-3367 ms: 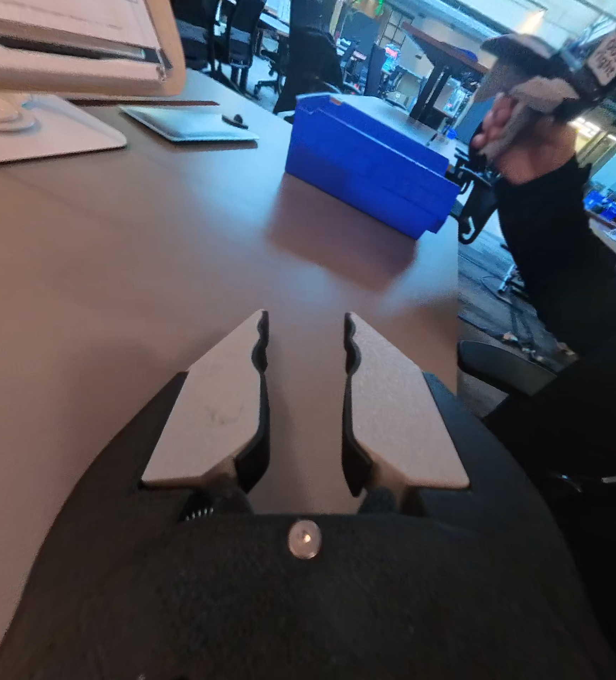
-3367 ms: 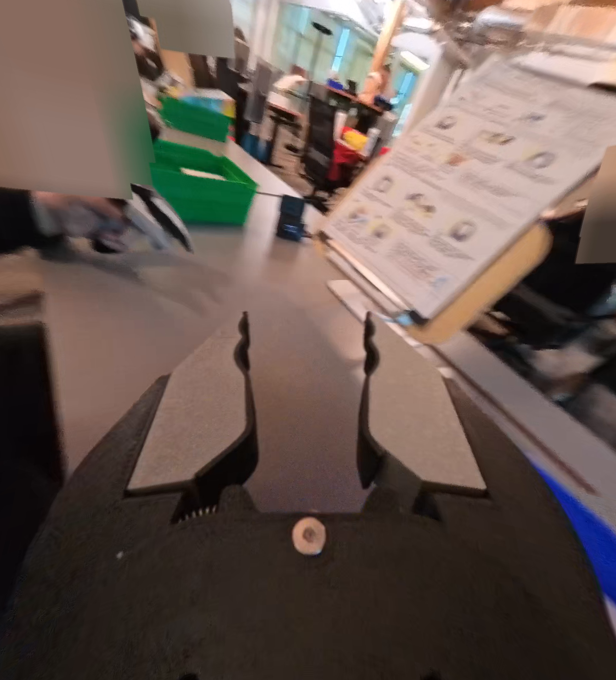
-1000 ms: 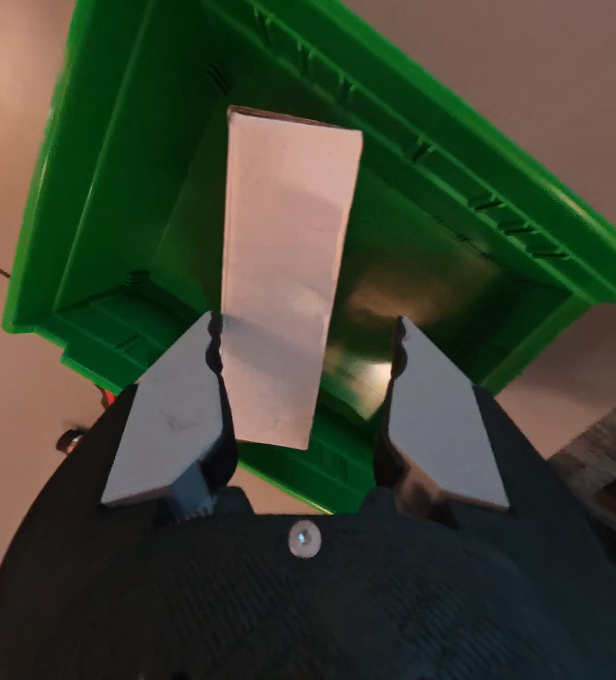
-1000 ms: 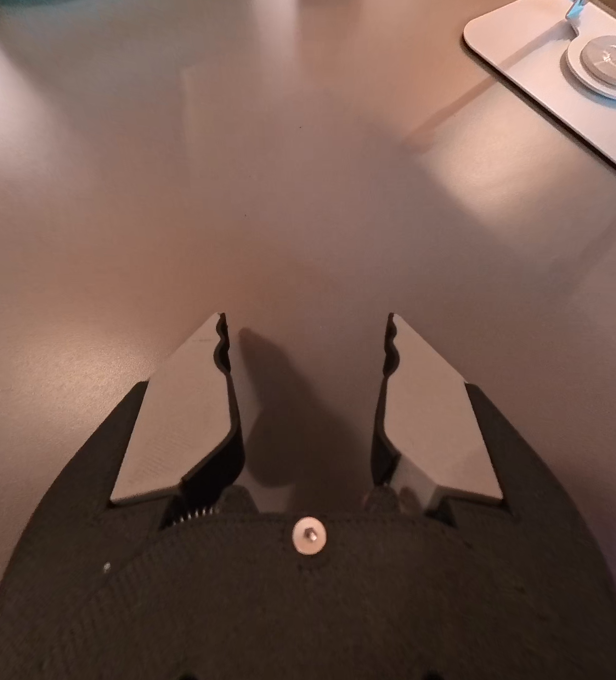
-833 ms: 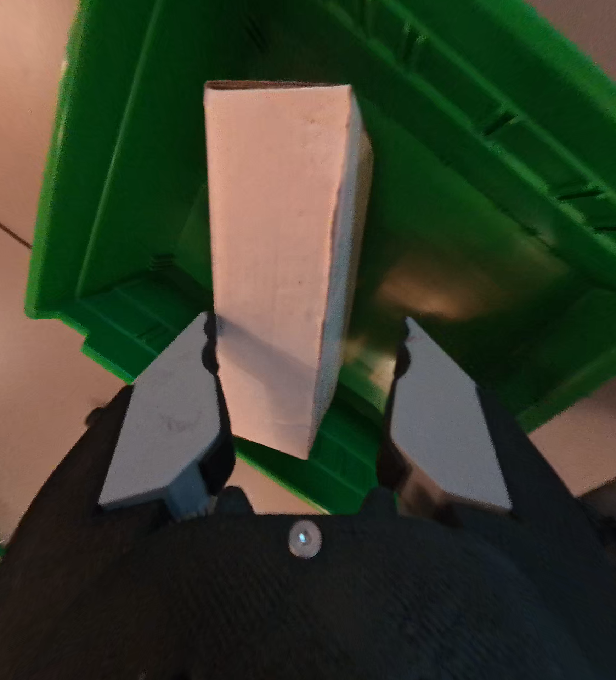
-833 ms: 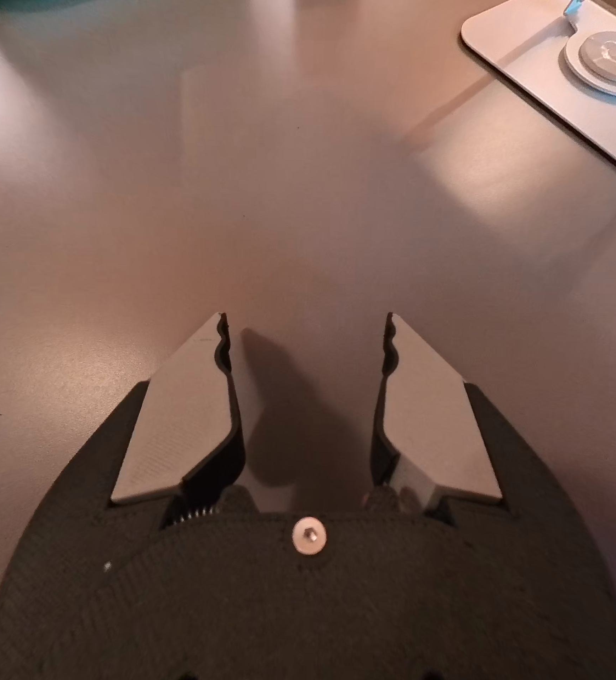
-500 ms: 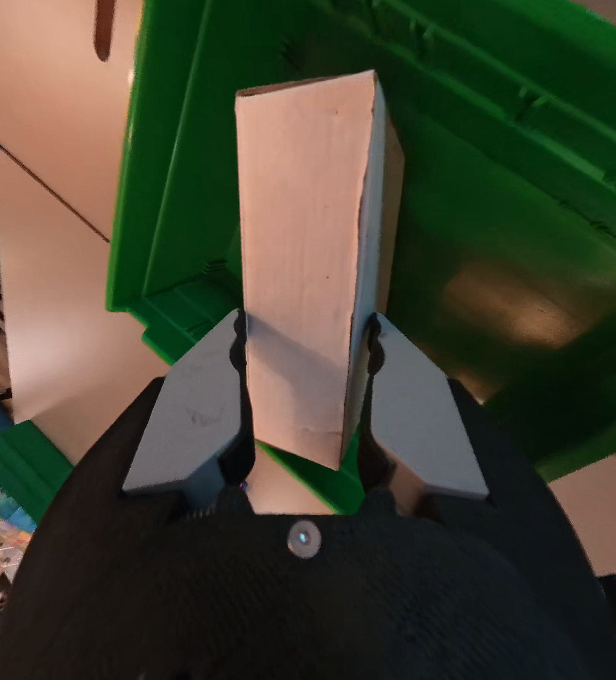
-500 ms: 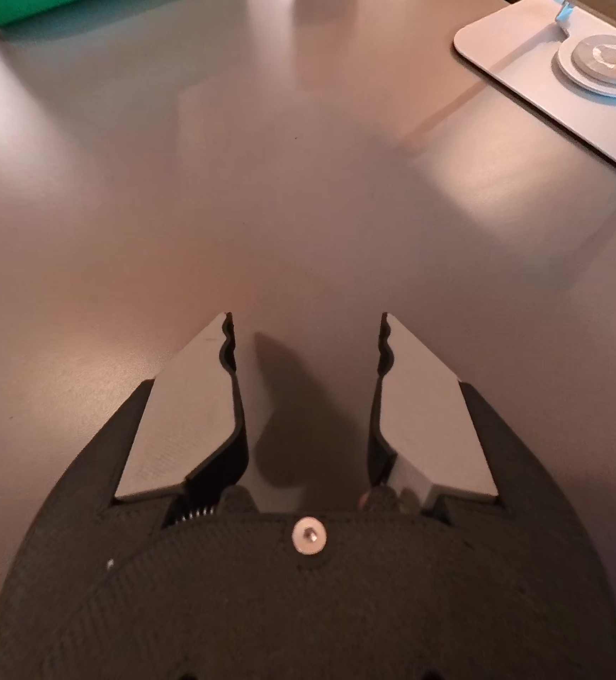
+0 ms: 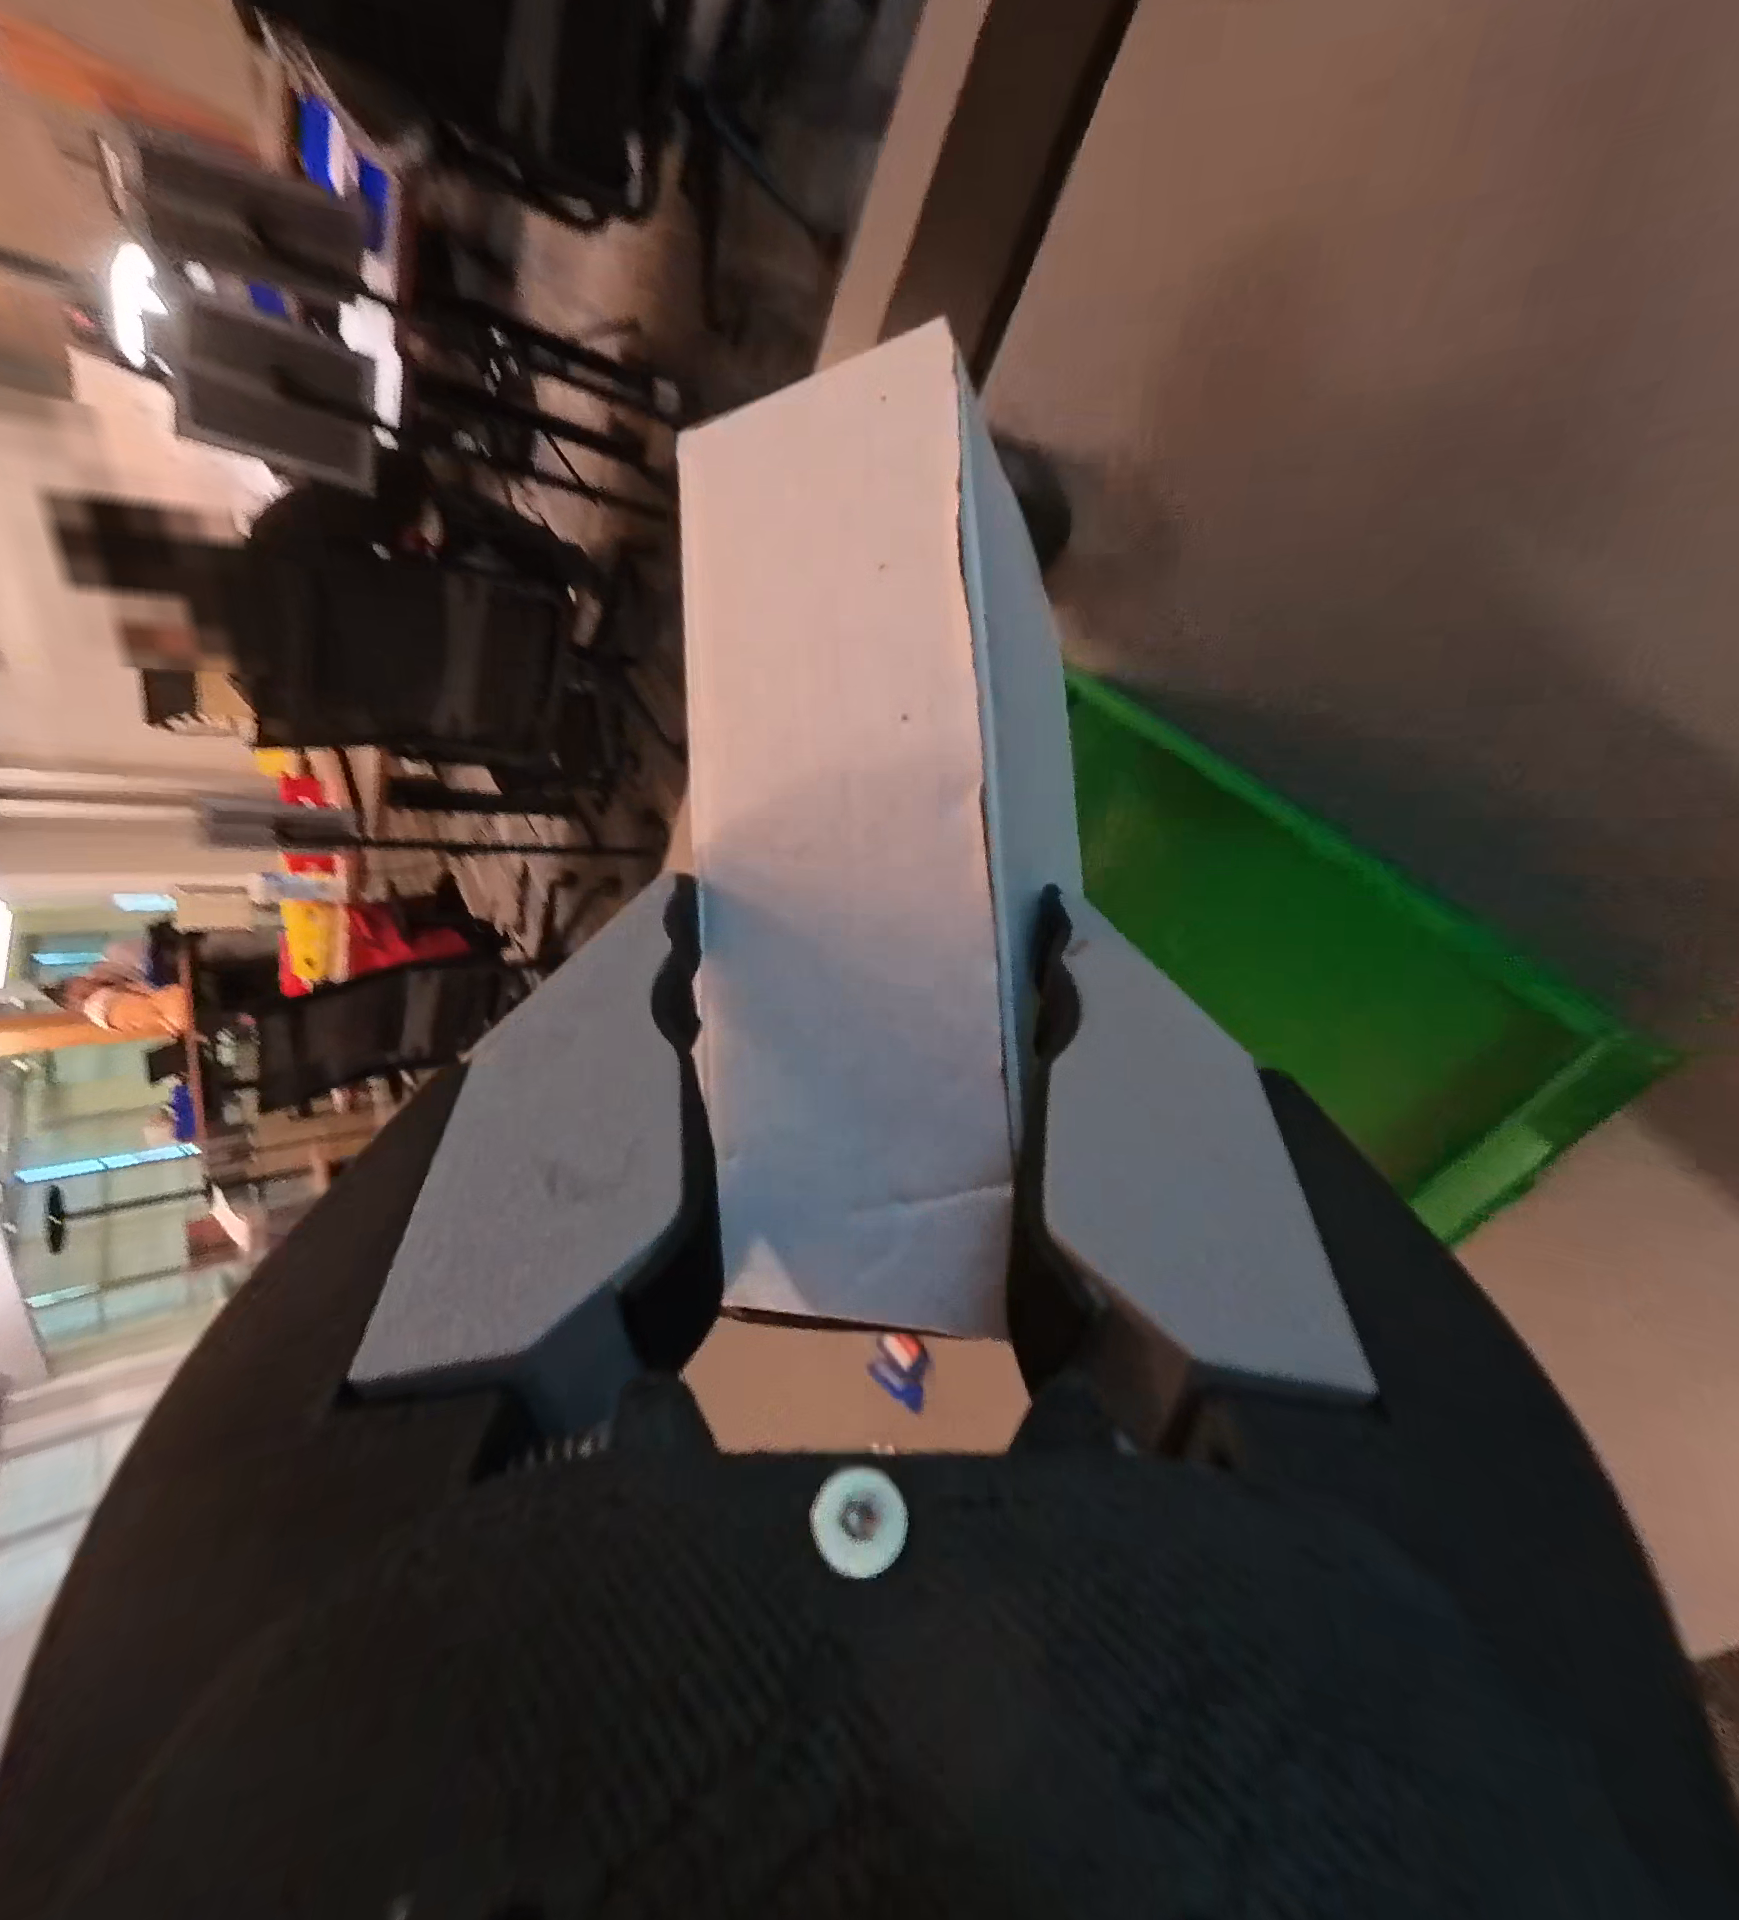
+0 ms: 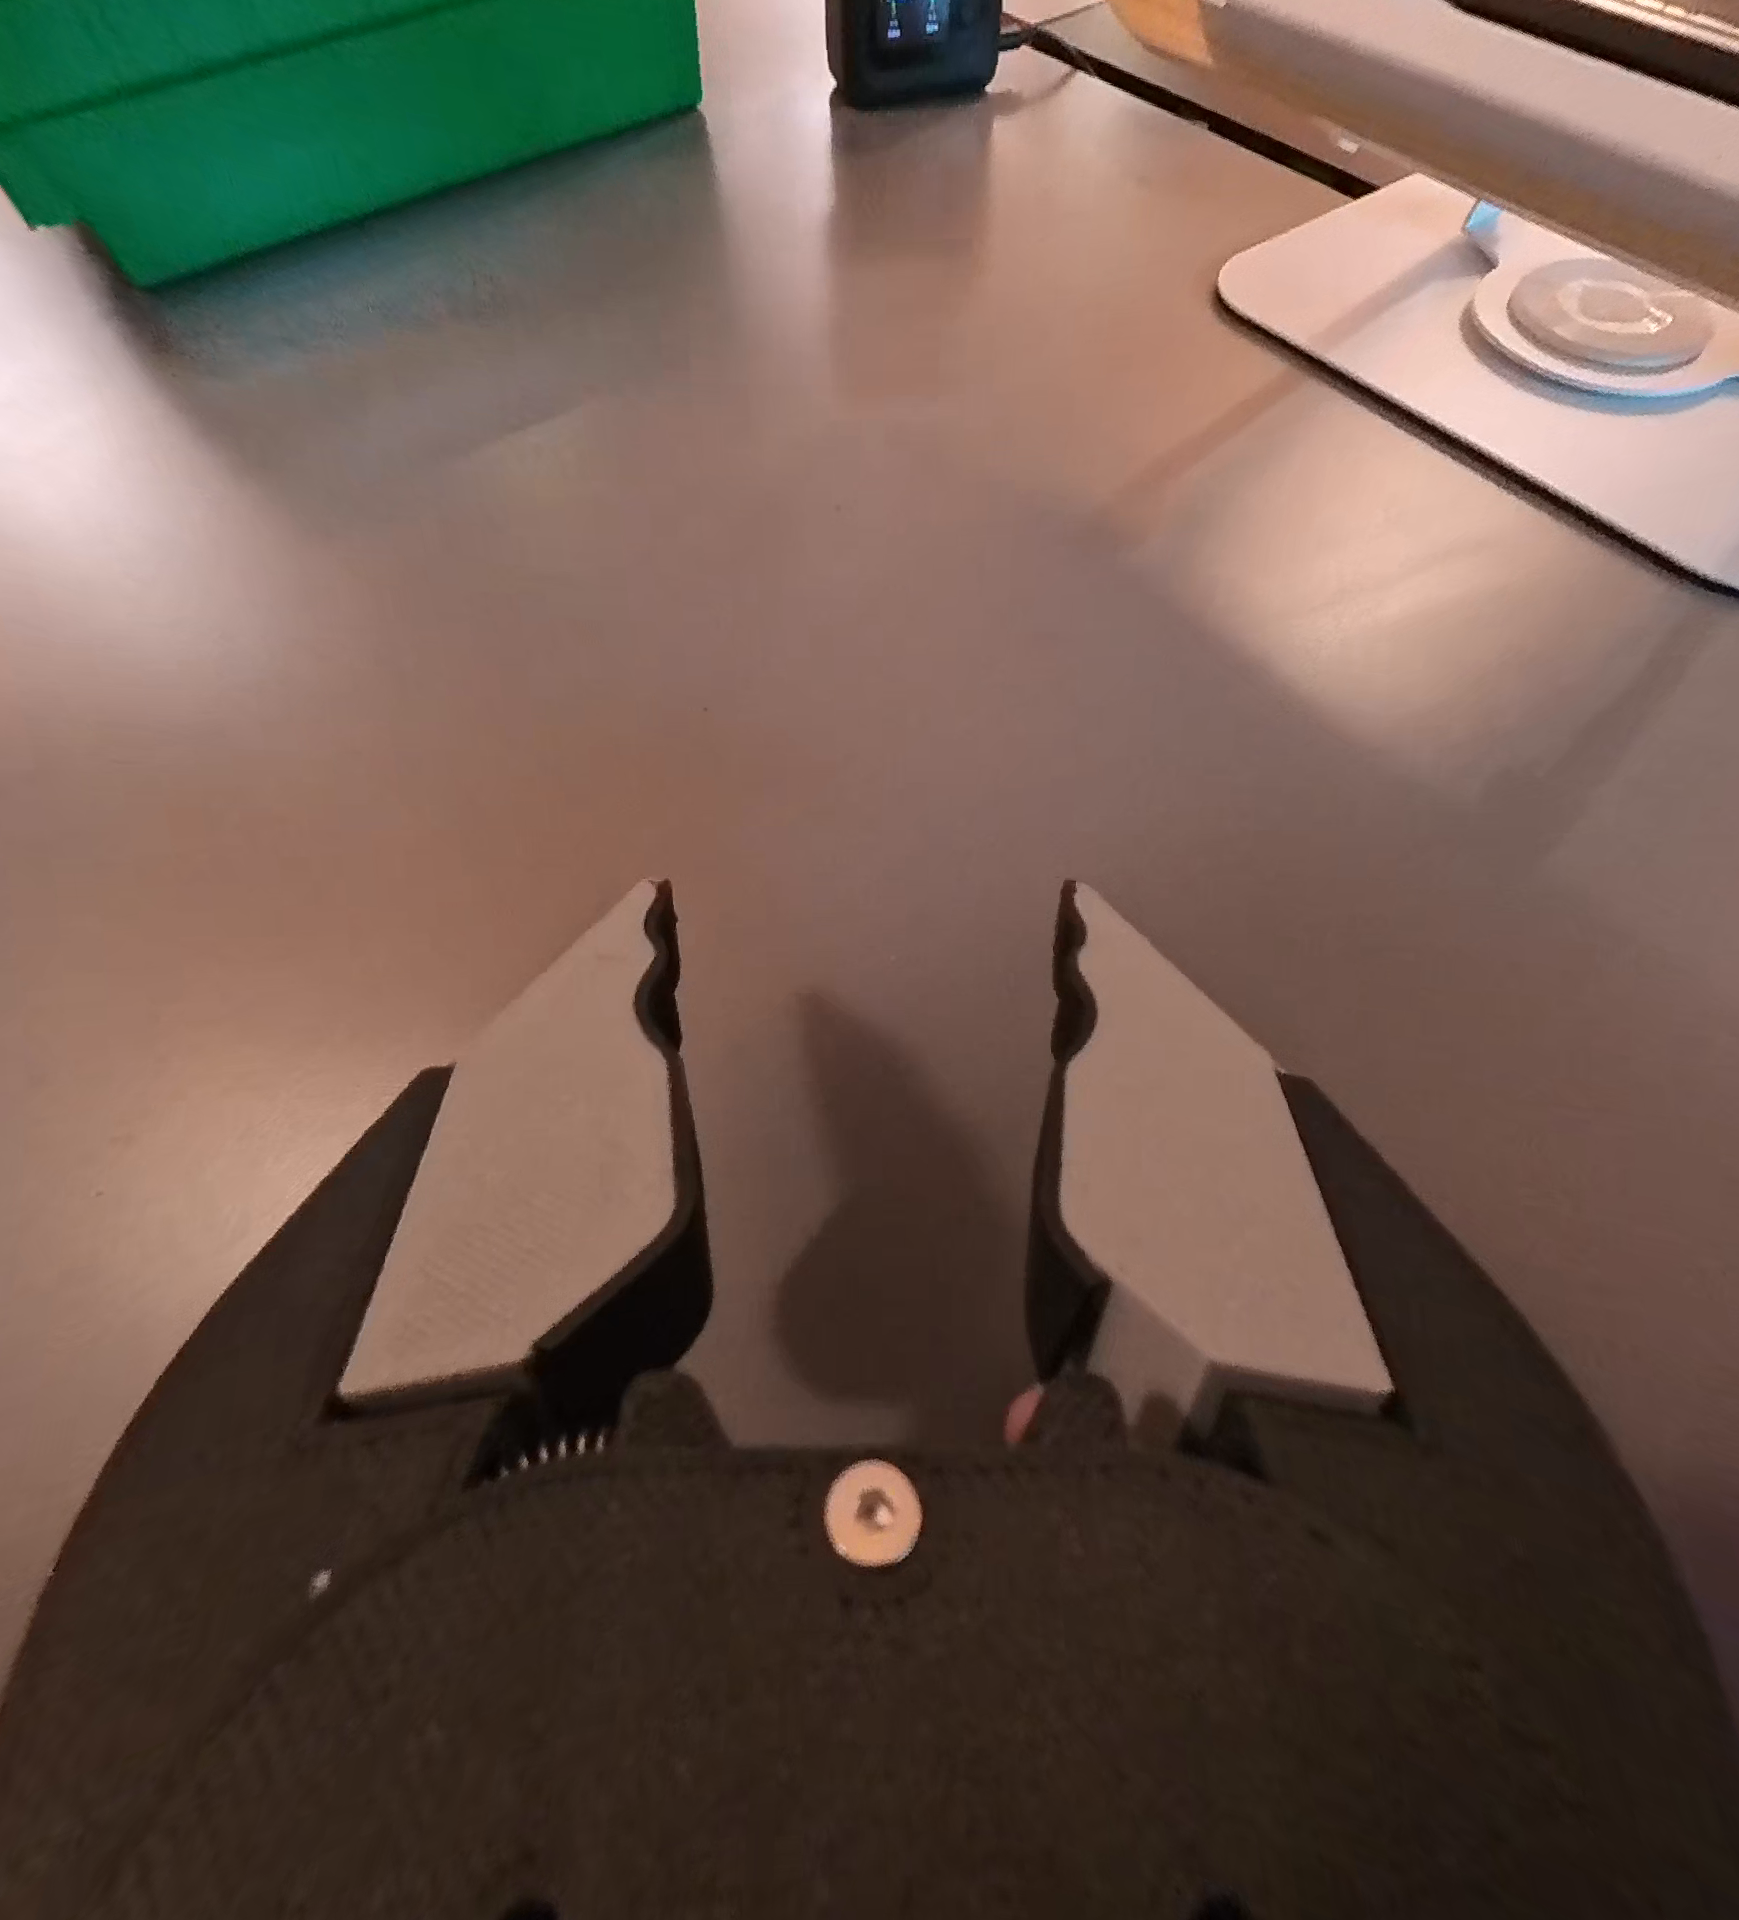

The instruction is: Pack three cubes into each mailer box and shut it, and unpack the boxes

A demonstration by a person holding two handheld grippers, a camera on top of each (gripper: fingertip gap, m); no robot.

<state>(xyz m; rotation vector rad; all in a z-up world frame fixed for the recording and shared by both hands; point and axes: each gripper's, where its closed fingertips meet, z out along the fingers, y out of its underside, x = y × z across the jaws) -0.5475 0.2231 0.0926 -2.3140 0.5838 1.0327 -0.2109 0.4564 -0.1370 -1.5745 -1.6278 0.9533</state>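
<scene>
Box (image 9: 834, 831) is sitting between my left gripper's (image 9: 860, 966) jaws, which are pinching its two narrow sides near one end. Its long axis is running straight out along the fingers, far end pointing away from me, clear of the green bin (image 9: 1312, 966) to the right. My right gripper (image 10: 865, 966) is hovering over bare table (image 10: 636, 623), jaws apart and holding nothing. I'm judging the job as barely begun: no cubes showing, nothing packed yet.
</scene>
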